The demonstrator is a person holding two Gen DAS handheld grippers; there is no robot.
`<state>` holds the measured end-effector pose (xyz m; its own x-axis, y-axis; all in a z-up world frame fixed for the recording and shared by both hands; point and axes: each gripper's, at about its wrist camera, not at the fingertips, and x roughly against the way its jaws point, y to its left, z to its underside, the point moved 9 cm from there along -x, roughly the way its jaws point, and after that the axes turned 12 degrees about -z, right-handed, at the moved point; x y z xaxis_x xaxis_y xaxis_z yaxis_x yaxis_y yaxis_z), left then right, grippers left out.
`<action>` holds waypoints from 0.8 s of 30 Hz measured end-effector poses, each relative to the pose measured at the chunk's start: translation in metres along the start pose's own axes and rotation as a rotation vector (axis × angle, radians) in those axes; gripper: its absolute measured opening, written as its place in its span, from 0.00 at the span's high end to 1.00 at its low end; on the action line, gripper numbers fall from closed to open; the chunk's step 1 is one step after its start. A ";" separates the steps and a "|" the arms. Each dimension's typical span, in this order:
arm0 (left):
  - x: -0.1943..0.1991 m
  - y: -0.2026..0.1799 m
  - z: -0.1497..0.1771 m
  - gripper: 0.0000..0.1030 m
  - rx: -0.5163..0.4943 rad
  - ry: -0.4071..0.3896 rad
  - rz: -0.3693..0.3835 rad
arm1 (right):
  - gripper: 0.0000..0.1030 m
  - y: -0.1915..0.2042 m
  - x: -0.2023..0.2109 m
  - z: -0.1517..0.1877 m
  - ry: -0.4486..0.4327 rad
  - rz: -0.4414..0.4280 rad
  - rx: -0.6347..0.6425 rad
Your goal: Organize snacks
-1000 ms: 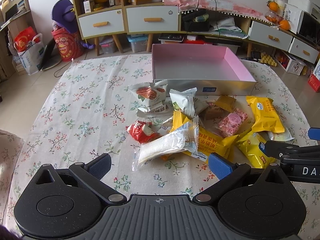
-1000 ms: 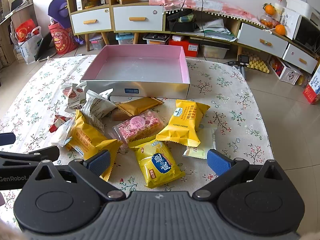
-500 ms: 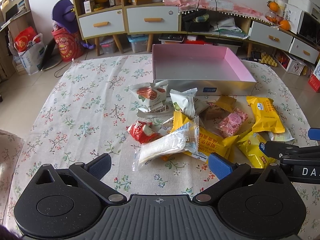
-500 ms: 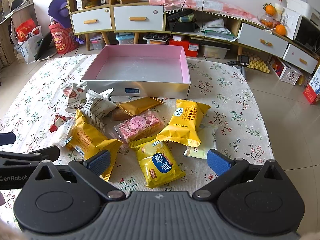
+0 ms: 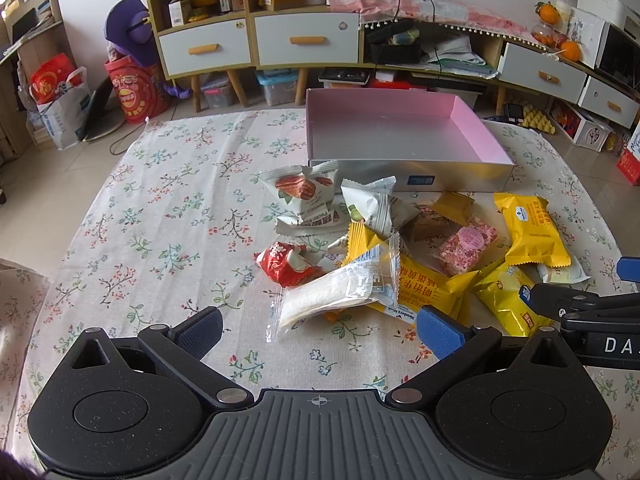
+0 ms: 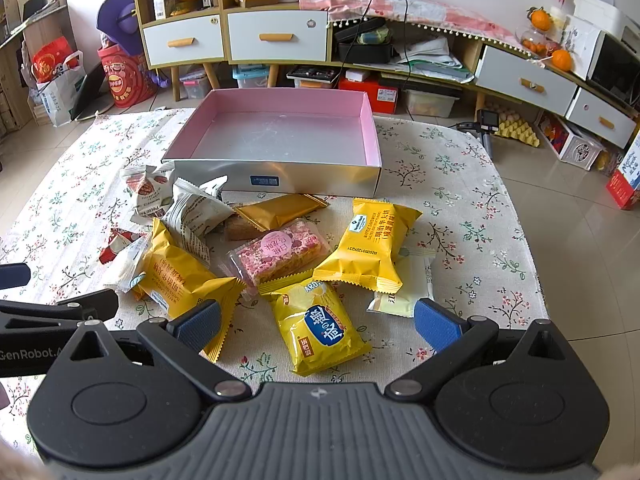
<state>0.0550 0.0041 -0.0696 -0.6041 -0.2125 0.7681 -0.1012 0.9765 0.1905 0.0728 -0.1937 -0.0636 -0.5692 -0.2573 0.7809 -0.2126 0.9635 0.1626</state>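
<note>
An empty pink-lined silver box (image 5: 400,136) (image 6: 280,136) stands at the far middle of the table. Several snack packets lie in a pile in front of it: a clear white wafer pack (image 5: 340,292), a red packet (image 5: 286,262), a pink nougat bar (image 6: 280,250), yellow packs (image 6: 372,240) (image 6: 320,328) and a gold bar (image 6: 280,210). My left gripper (image 5: 318,330) is open and empty, just short of the wafer pack. My right gripper (image 6: 316,322) is open and empty, over the near yellow pack.
The table wears a floral cloth (image 5: 172,216). Cabinets with drawers (image 5: 304,40) and floor clutter stand behind it. The table's right edge (image 6: 532,240) drops to tiled floor. Each gripper shows at the other view's side edge.
</note>
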 end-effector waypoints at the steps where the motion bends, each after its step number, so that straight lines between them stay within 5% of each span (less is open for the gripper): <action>1: 0.000 0.000 0.000 0.00 0.000 0.000 0.000 | 0.00 0.000 0.000 0.000 0.000 0.000 0.000; 24: 0.001 0.000 0.000 0.00 0.000 -0.009 -0.007 | 0.00 -0.001 0.000 0.000 -0.003 0.005 -0.009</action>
<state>0.0547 0.0038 -0.0687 -0.6103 -0.2190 0.7613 -0.1057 0.9749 0.1957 0.0734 -0.1949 -0.0635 -0.5723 -0.2527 0.7801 -0.2027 0.9654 0.1641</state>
